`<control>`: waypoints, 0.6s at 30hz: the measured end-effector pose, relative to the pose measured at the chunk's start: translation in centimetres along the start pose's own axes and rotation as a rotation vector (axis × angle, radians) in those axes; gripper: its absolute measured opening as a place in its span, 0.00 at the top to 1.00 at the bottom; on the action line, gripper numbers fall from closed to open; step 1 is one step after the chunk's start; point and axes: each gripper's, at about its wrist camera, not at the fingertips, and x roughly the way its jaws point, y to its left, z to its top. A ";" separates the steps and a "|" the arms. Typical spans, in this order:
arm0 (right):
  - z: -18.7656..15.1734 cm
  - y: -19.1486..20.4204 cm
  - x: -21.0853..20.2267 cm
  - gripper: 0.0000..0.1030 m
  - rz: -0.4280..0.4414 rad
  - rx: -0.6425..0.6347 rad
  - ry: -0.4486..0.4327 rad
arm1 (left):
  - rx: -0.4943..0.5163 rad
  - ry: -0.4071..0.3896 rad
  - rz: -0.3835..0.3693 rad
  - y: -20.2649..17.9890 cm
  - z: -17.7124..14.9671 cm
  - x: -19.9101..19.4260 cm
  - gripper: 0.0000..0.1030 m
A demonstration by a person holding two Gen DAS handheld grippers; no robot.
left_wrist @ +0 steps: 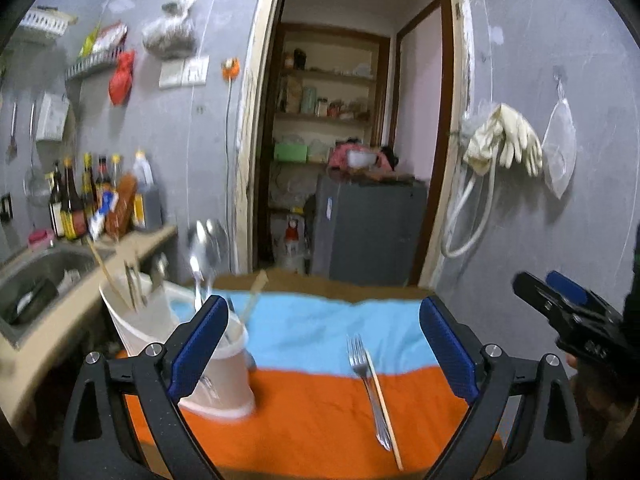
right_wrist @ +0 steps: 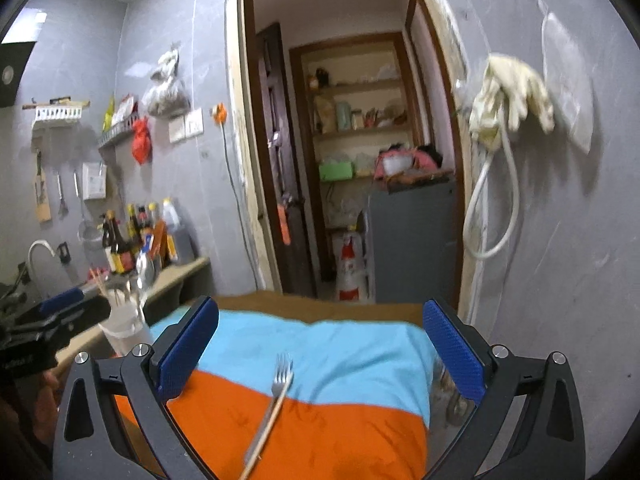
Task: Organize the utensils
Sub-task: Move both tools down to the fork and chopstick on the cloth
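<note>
Left wrist view first, from its left edge: a steel sink sits sunk into the beige counter, with dark sauce bottles lined up behind it against the grey wall. Next comes a white utensil holder standing on the cloth-covered surface, at the cloth's left edge; it already carries a spoon and some chopsticks, all blurred. The left gripper hangs over the cloth with its blue pads spread wide and nothing between them; its left finger overlaps the holder in this view. Further right, a metal fork lies on the orange band with its tines reaching onto the blue band, and a single pale chopstick lies just beside it, touching or nearly so along its right side. At the far right edge the right gripper shows from the side, above the cloth's right end. Right wrist view, again from the left: the left gripper juts in, close to the holder, whose contents are too blurred to tell apart. In the middle the fork and chopstick lie together across the blue and orange bands, the right gripper held above them with its jaws fully apart and empty. Pale rubber gloves hang on the wall at right.
</note>
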 end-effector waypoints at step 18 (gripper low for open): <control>-7.3 -1.1 12.2 0.62 0.229 0.025 0.443 | -0.026 0.310 0.139 -0.2 -8.3 8.5 0.09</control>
